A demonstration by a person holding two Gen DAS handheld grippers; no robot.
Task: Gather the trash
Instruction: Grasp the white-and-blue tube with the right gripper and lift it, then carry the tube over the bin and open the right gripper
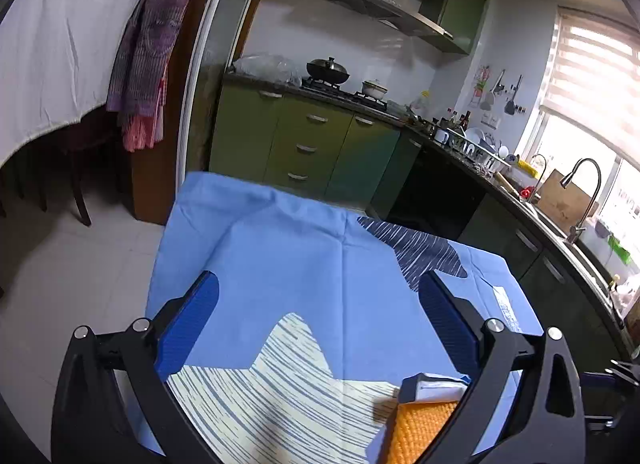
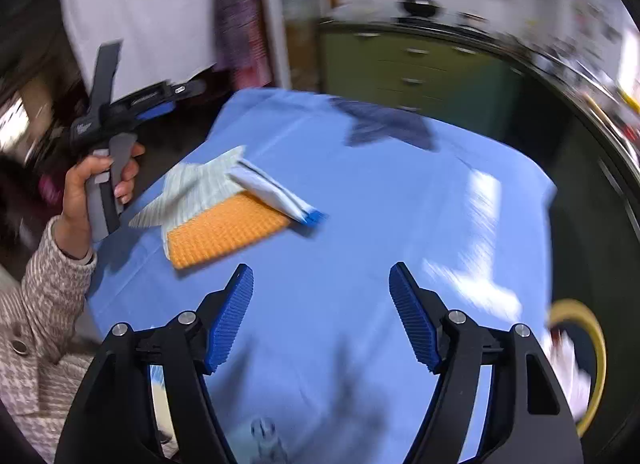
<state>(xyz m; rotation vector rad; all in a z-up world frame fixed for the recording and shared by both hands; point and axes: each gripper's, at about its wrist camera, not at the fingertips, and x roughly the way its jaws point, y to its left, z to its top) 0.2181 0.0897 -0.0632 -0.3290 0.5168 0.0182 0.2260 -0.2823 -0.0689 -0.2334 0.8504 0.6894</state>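
Between pickups: your left gripper [image 1: 320, 320] and right gripper [image 2: 322, 316] both gape, empty. Tube [image 2: 276, 194] lies on orange sponge [image 2: 224, 230], worktop [image 2: 360, 204] left side. Bin [image 2: 580, 360] at right edge. Next: reach tube, clamp it.

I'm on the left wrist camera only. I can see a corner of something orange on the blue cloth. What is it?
Observer: An orange textured pad, rectangular and lying flat. A white tube rests along its far edge.
Operator: Any bin nearby?
Observer: Yes, what looks like a yellow-rimmed bin just off the table's right side, with something white inside. It is blurred.
Operator: Is the right gripper carrying anything?
Observer: No. The right gripper is open and empty over the blue cloth.
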